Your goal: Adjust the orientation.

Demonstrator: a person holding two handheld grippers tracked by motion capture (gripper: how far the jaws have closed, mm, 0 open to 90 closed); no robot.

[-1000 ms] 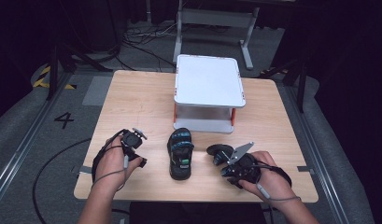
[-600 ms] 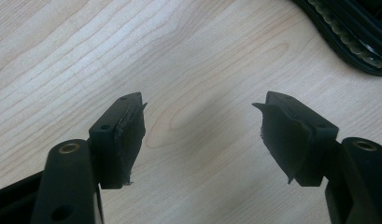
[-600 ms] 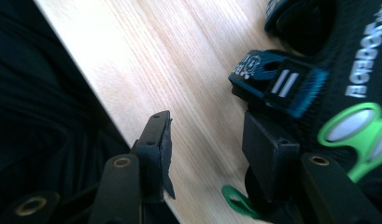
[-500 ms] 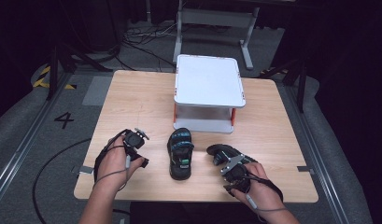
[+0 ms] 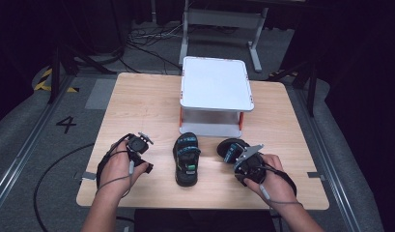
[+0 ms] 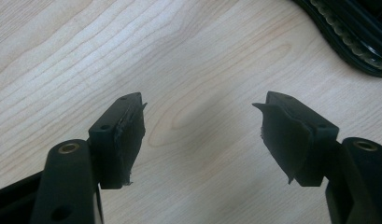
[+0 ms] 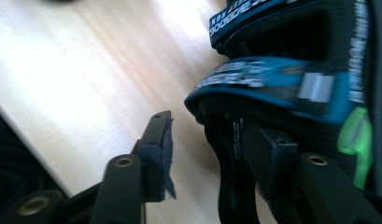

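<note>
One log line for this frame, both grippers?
left gripper: open, idle on table | right gripper: jaws closing around right sandal | left sandal: untouched

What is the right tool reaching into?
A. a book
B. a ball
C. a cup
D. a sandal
D: the right tool has one jaw inside the sandal under its blue strap and the other jaw outside over the table; from above it meets the right-hand sandal.
</note>
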